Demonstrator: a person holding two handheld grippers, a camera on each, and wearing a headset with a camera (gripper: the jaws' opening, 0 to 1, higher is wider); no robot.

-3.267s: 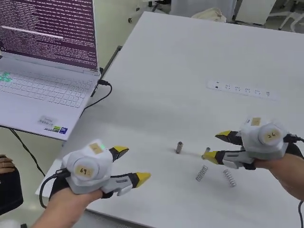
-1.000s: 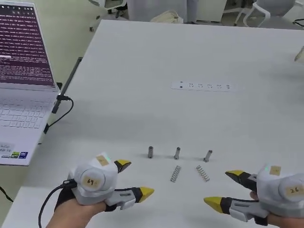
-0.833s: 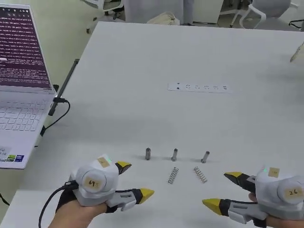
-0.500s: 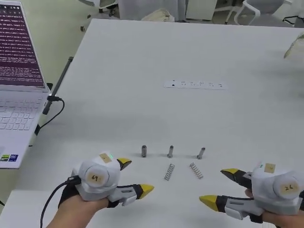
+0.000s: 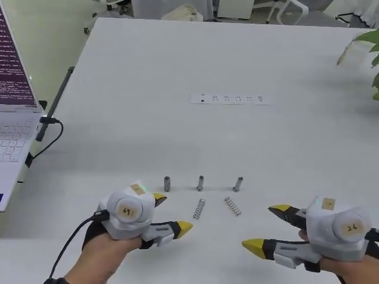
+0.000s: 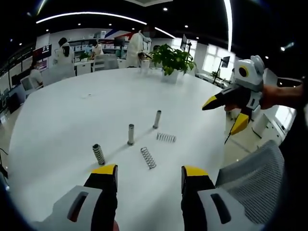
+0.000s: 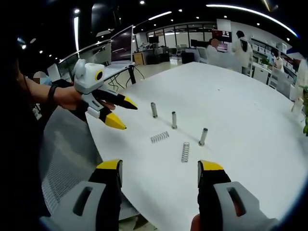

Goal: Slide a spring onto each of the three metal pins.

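Note:
Three short metal pins stand in a row on the white table [image 5: 177, 71]. The left pin [image 5: 167, 183] wears a spring; the middle pin [image 5: 200, 183] and the right pin [image 5: 238, 184] are bare. Two loose springs [image 5: 199, 208] [image 5: 232, 205] lie just in front of them. My left gripper [image 5: 172, 211] is open and holds nothing, near the front edge, left of the springs. My right gripper [image 5: 265, 225] is open too, to the right of them. In the left gripper view, the sprung pin [image 6: 98, 154] and a loose spring [image 6: 148, 157] lie beyond the open left gripper [image 6: 148, 171]. In the right gripper view, the other loose spring [image 7: 185, 151] lies beyond the open right gripper [image 7: 161, 166].
A laptop [image 5: 9, 118] with a cable [image 5: 47, 127] sits at the table's left edge. A white power strip [image 5: 228, 99] lies behind the pins. Plant leaves [image 5: 367, 47] reach in at the far right. The table's near edge runs just under both grippers.
The head camera has swung to the right. My right gripper has drawn back from the pins to the near edge since the earliest frame. Pins and springs have stayed put.

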